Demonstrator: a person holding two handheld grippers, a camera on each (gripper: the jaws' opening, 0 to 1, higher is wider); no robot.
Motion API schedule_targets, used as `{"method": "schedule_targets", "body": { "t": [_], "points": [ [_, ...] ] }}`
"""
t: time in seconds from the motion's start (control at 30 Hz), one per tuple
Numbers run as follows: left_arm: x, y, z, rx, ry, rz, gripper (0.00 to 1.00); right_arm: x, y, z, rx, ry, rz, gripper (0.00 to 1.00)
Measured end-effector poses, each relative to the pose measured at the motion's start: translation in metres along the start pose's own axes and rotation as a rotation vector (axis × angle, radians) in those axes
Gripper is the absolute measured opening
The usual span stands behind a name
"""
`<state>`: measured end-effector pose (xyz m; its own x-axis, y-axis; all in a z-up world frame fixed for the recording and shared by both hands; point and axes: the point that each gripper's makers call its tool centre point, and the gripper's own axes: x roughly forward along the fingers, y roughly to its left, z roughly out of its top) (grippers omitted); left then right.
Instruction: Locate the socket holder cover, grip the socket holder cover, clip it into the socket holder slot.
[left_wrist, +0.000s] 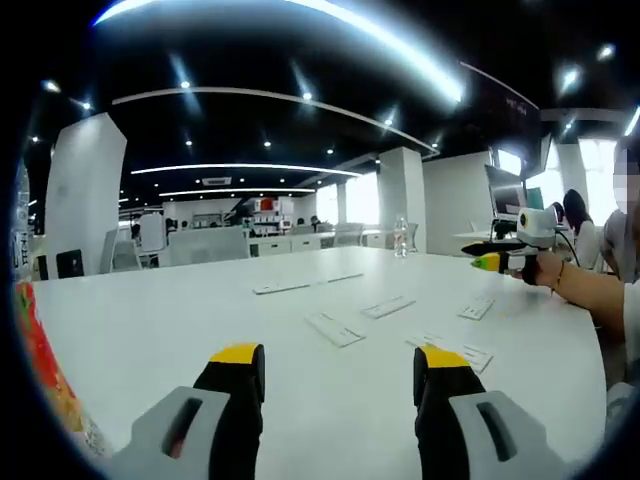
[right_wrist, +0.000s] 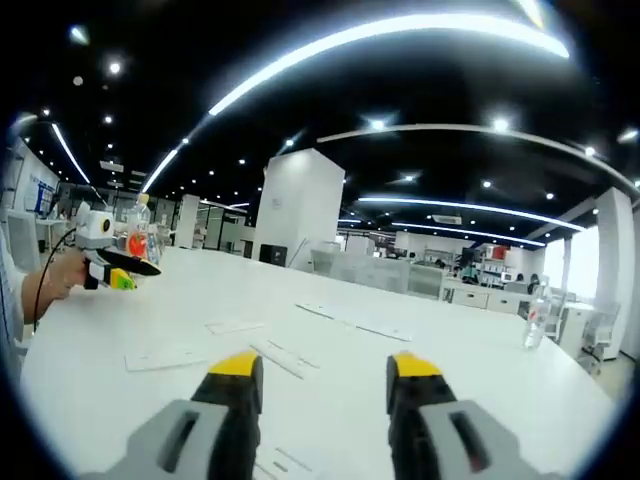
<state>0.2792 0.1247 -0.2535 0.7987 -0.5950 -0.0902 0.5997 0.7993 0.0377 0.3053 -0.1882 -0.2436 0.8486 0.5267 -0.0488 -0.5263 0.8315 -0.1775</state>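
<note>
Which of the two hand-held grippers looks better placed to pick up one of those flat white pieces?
Probably the left gripper: its open fingers point at a white strip lying just ahead. The right gripper is open too, with strips ahead; the difference is small.

Smooth white matt table (left_wrist: 180, 330)

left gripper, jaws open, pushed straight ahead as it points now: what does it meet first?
Probably nothing held. Left gripper is open above the white table. The nearest item in line is a flat white strip, lying just ahead between the jaws; depth is unclear, so the gripper may pass over it.
</note>
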Motion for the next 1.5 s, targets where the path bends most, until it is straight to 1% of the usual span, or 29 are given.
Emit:
{"method": "schedule_targets", "body": {
  "t": [0.6, 1.5],
  "points": [
    [0.0004, 0.0003, -0.0013, 0.002, 0.007, 0.005, 0.59, 0.0003, -0.0008, -0.0022, -0.010, 0.011, -0.004, 0.50],
    [0.0007, 0.0008, -0.0020, 0.004, 0.014, 0.005, 0.59, 0.0009, 0.0017, -0.0034, -0.030, 0.023, 0.009, 0.49]
  ]
}}
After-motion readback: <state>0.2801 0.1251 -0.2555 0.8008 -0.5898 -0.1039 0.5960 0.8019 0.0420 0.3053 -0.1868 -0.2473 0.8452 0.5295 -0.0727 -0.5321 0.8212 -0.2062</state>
